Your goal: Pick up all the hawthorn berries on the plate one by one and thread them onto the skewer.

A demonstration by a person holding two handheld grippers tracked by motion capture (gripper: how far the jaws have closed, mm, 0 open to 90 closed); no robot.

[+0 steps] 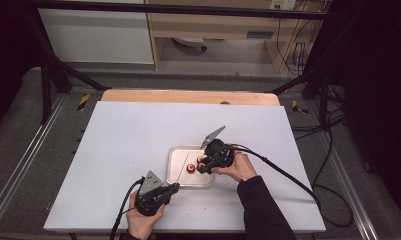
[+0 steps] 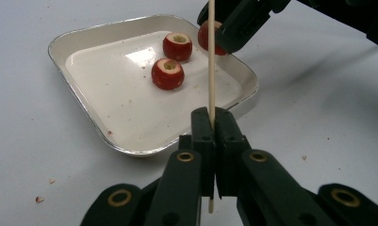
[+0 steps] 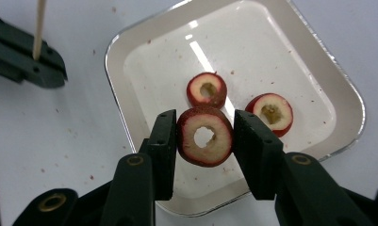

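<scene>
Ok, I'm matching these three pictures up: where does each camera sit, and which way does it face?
High view: above the person's side, facing forward and down on the white table; both hands and forearms show.
Left gripper view: rides the left claw, facing the tray along its skewer.
Right gripper view: rides the right claw, looking down on its cored red fruit.
All share the tray.

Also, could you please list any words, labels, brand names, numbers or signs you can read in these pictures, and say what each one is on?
None can be read.
The tray, the wooden skewer, the cored red fruits and both grippers carry no lettering.
The yellow-and-black floor markers are stripes, not text.
</scene>
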